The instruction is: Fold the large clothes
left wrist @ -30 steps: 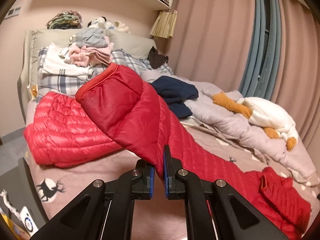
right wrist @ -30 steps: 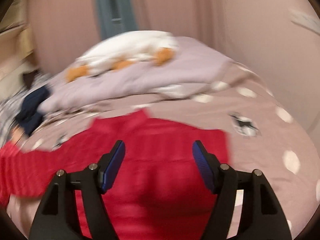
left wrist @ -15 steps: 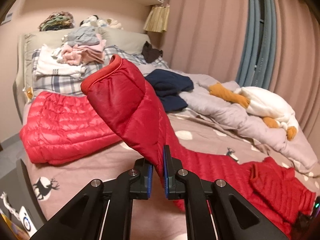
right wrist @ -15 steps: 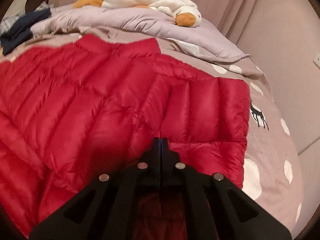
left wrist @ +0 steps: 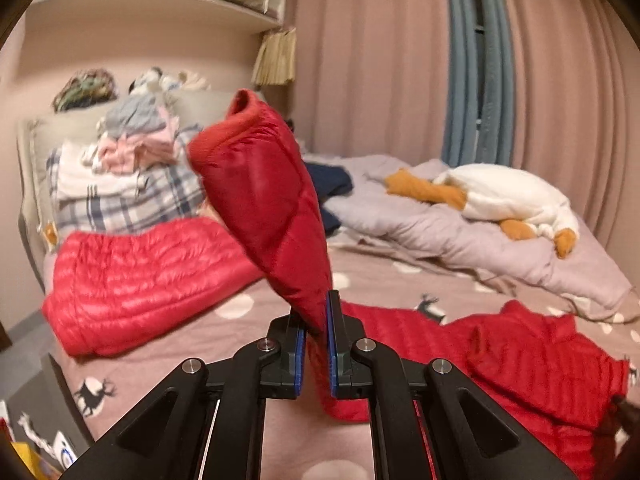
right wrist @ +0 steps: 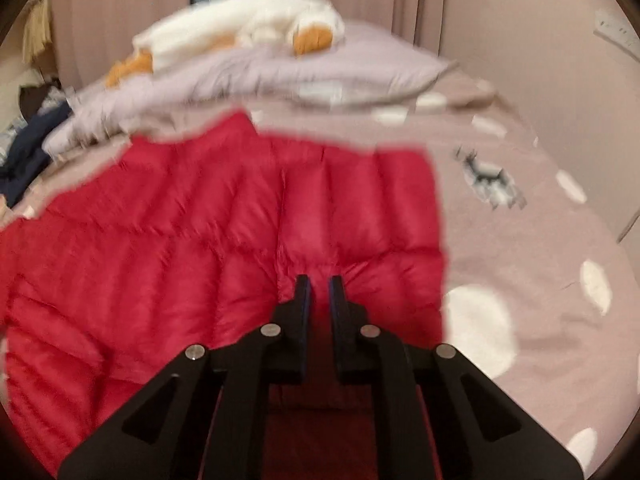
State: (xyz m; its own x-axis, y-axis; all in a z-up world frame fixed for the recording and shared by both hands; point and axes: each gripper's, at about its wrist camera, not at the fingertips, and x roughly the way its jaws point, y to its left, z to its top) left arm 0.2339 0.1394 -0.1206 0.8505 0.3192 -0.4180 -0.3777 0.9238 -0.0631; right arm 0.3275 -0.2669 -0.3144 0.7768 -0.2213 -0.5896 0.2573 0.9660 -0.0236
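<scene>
Left hand-held gripper [left wrist: 316, 332]: clamped on the sleeve of the red quilted down jacket [left wrist: 520, 364], pads pinching the fabric near the cuff end.
Sleeve [left wrist: 260, 200]: raised clear of the bed, standing up and leaning left from the pads, ribbed cuff uppermost.
Second red quilted jacket [left wrist: 140, 280]: lies apart at the far left of the bed, already bundled (not the item in hand, as far as can be judged).
Bed [left wrist: 392, 280]: pinkish sheet with white dots and deer print carries the work; a pile of mixed clothes [left wrist: 128, 152] sits at the headboard end.
Jacket body: spread flat across the sheet in the right wrist view [right wrist: 240, 240], hem edge toward the right.
Right hand-held gripper [right wrist: 318, 292]: jaws easing open from near-together, a pinched ridge of red fabric between them; the blur leaves it unclear whether the pads are pressing.
Plush goose and lilac quilt [right wrist: 248, 28]: well apart from the jacket, beyond it.
Step in hand (judgement): folding the sleeve across the body.
Advice: secure the right grip before pulling, so the body stays anchored; carry the sleeve across low and lay it flat along the quilting, since slippery down fill tends to spring back.
</scene>
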